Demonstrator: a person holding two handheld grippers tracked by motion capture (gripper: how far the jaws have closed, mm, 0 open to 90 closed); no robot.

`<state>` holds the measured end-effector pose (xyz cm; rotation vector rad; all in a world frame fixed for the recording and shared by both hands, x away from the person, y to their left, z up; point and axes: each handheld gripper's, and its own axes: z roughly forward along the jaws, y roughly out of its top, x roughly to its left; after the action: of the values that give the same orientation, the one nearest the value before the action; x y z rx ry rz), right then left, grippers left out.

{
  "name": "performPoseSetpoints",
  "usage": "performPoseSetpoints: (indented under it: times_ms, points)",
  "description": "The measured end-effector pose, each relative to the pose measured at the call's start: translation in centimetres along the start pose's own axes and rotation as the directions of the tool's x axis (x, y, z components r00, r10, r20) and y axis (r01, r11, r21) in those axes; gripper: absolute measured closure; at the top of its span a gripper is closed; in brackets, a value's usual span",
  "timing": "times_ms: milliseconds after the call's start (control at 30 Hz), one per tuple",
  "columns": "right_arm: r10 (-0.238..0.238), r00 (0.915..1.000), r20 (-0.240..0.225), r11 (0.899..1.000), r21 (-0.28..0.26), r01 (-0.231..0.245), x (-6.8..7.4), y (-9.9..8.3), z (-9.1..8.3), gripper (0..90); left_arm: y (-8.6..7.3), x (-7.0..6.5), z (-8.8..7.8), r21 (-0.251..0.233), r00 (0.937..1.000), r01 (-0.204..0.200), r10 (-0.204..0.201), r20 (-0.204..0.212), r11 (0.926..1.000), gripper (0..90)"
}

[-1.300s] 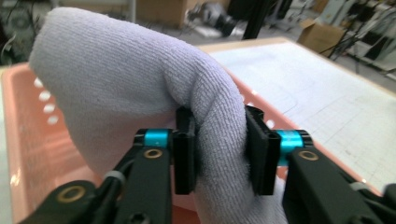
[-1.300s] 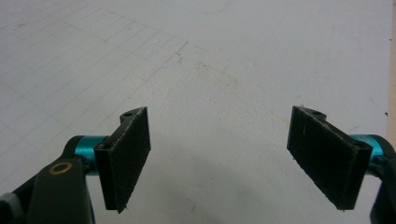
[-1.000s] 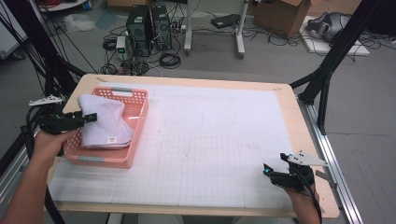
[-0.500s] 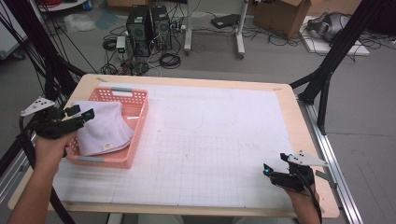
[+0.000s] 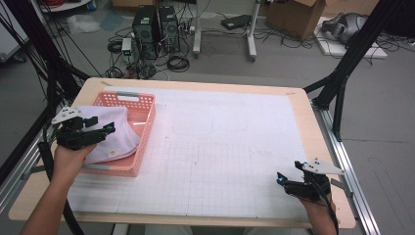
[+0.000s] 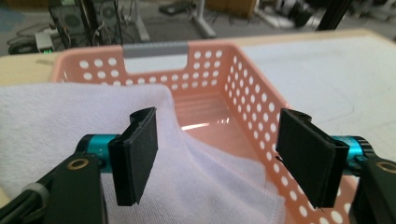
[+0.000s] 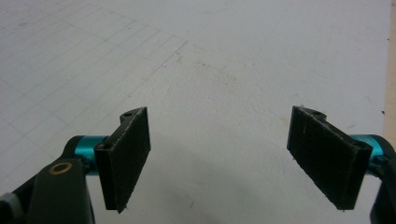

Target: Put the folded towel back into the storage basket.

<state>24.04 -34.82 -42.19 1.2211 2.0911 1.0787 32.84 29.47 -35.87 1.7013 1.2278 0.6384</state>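
Left gripper view: my left gripper (image 6: 215, 158) has just been opening, jaws apart; white towel (image 6: 70, 121) beneath them in pink basket (image 6: 252, 93). My right gripper (image 7: 233, 158) gapes over bare table mat (image 7: 210, 70).

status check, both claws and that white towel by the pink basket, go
Left claw open, jaws just opened, nothing pinched. Right claw open over bare white mat. White cloth towel lies in pink perforated plastic basket, draped over its left rim. Nothing in the way.
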Motion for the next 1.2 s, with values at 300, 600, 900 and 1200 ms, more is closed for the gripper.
performPoseSetpoints:
  times_ms: [300, 600, 900, 1200]
  points:
    - [0.000, 1.0000, -0.002, 1.000, 0.003, 0.000, 0.0, 0.0, 0.1, 20.4, 0.5, -0.3, 1.8, 0.158, 0.9990, -0.004, 0.011, -0.044, 0.9875, 33.4]
    - [-0.004, 1.0000, -0.006, 1.000, 0.003, 0.004, 0.0, 0.0, 0.2, 20.3, 0.6, 0.0, 4.9, 0.353, 0.9924, 0.029, 0.015, -0.122, 0.9353, 38.3]
    - [0.001, 0.9999, -0.011, 1.000, 0.004, -0.001, 0.0, 0.0, 0.2, 20.3, -0.6, -0.1, 8.4, 0.490, 0.9910, 0.023, 0.045, -0.126, 0.8712, 36.6]
    - [-0.003, 0.9999, -0.016, 1.000, 0.005, 0.003, -0.1, 0.0, 0.4, 20.4, -0.8, -0.1, 9.1, 0.483, 0.9985, -0.014, 0.038, -0.039, 0.8754, 33.3]
